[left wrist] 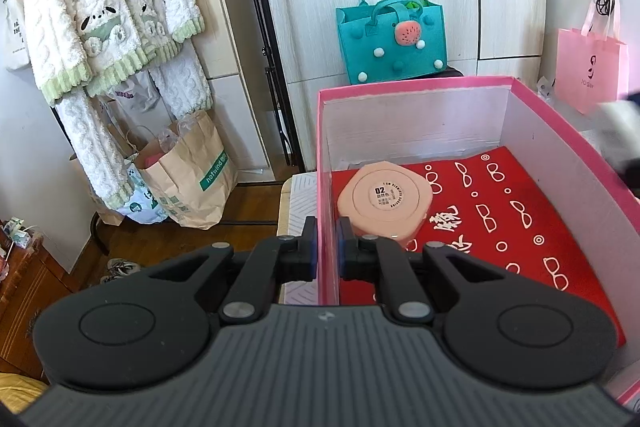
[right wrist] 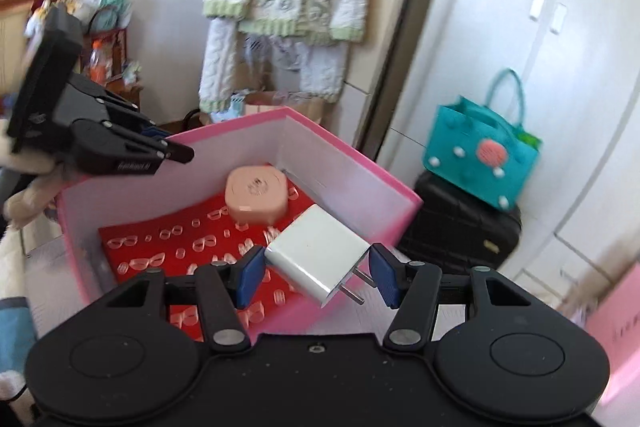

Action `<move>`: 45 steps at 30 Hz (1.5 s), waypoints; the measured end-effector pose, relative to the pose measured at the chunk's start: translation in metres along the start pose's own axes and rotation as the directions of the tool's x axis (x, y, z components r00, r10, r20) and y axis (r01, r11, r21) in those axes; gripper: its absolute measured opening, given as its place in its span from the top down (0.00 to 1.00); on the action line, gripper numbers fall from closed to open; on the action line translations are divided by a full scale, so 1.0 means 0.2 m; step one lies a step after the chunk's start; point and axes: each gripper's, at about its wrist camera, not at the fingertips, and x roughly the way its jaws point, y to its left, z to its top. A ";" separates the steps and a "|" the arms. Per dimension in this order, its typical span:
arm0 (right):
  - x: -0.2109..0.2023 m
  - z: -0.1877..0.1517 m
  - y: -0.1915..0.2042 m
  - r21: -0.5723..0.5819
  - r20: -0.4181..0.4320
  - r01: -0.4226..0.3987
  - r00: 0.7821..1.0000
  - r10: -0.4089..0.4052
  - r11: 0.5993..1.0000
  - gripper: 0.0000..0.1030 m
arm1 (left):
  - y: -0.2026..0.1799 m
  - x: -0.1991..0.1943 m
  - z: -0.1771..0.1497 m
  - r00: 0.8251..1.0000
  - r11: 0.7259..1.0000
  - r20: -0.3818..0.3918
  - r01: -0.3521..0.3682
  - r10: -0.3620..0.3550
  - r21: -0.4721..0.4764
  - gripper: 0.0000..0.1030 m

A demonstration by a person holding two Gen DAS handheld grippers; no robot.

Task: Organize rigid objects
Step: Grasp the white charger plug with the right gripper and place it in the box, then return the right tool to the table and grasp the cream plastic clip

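The white charger (right wrist: pixel 318 251) sits clamped between the right gripper (right wrist: pixel 316 277) jaws, prongs toward the camera, above the pink box (right wrist: pixel 360 163) near its rim. Lower it onto the red lining beside the peach compact (right wrist: pixel 256 197) before opening. The left gripper (left wrist: pixel 327 247) pinches the box wall, steadying it.

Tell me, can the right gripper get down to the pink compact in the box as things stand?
Probably not yet: the right gripper is shut on the white charger. The open-topped pink box leaves the pink compact uncovered.
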 end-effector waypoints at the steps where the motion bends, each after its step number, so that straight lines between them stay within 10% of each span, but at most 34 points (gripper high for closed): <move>1: 0.06 0.04 0.02 -0.018 -0.015 -0.008 1.000 0.008 1.000 0.40 | 0.00 0.00 0.00 1.000 1.000 -0.002 -0.002 0.002 0.001 0.91; 12: 0.71 0.23 0.07 -0.084 -0.291 -0.042 0.957 0.015 0.996 0.40 | 0.03 -0.01 0.00 1.000 1.000 0.012 0.013 -0.013 -0.004 0.91; 21: 0.81 0.30 0.04 0.004 -0.393 -0.086 0.916 0.081 0.996 0.40 | 0.04 -0.01 -0.01 1.000 1.000 0.015 0.018 -0.018 -0.013 0.91; 24: 0.74 0.32 0.00 0.045 -0.322 -0.051 0.945 0.063 0.998 0.26 | 0.03 -0.01 -0.01 1.000 1.000 0.016 0.017 -0.016 -0.009 0.91; 34: 0.27 0.21 -0.23 0.282 -0.105 -0.142 0.978 0.178 0.949 0.27 | 0.04 -0.01 0.00 1.000 1.000 0.019 0.017 -0.017 -0.011 0.91; 45: -0.25 -0.02 -0.33 0.279 -0.086 -0.048 0.994 0.074 0.959 0.26 | 0.04 -0.01 0.00 0.999 1.000 0.037 0.017 -0.016 -0.013 0.91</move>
